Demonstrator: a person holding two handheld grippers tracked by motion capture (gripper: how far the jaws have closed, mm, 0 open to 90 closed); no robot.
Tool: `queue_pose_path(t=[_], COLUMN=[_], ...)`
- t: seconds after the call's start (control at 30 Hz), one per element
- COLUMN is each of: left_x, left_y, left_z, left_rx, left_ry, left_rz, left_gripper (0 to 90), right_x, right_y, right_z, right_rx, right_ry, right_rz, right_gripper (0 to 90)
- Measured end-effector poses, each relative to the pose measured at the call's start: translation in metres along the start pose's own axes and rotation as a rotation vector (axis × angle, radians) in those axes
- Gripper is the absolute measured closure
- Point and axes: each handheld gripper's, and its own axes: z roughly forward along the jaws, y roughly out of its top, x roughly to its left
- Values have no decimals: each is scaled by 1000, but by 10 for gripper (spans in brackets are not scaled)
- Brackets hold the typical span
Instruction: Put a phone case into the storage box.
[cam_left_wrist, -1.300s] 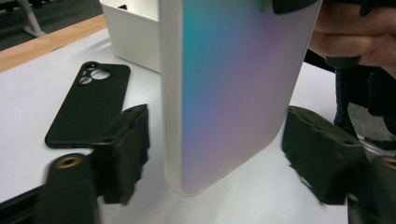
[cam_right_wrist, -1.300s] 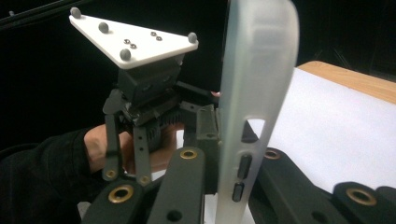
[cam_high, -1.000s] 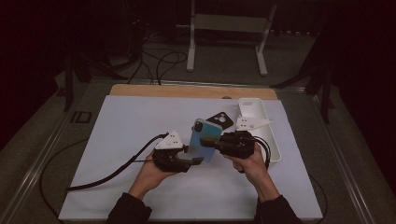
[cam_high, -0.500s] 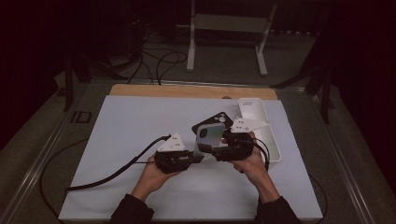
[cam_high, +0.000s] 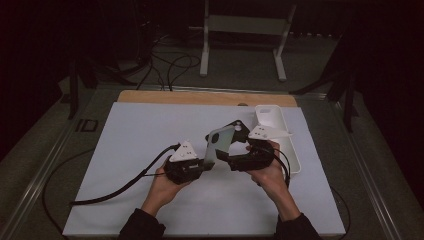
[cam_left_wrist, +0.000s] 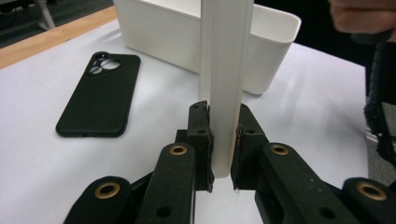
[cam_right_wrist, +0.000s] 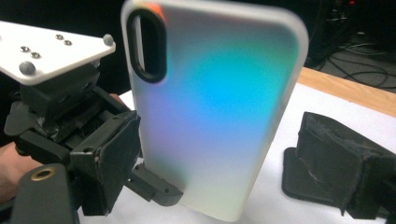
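Observation:
An iridescent white phone case stands upright above the mat, held by its lower edge in my left gripper. In the left gripper view both pads of that gripper press on the thin edge of the case. My right gripper faces it from the right and is open. In the right gripper view the case's back, with its camera cut-out, sits between the right gripper's pads, close to the left one and well apart from the right one. A black phone case lies flat on the mat behind.
A white rectangular bin stands at the right side of the white mat, just beyond the right hand. The black phone case lies in front of the bin. Cables trail off to the left. A wooden strip edges the mat's far side.
The iridescent case has turned from facing the camera to standing tilted on edge in the left gripper. The right gripper has shifted slightly to the right of it.

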Motion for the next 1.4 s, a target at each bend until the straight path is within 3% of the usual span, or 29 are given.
queue_pose_path(t=[0.13,0.27,0.57,0.93,1.4], left_x=[0,0,-3,-11,-8], left_y=[-1,-2,-5,-8,-11], left_z=[2,4,9,15,14], left_rx=[8,18,38,51,34], left_ry=[12,23,45,37,12], left_rz=[-9,-14,-20,-20,-43], left_gripper=[814,813,814,816,802], right_x=[4,7,13,14,16], right_y=[3,7,15,14,12], right_z=[-2,-3,6,22,20], right_rx=[-7,-17,-35,-51,-64], right_ry=[-47,-65,-95,-115,-122], right_rz=[9,24,78,134,96], right_gripper=[136,137,154,144,166])
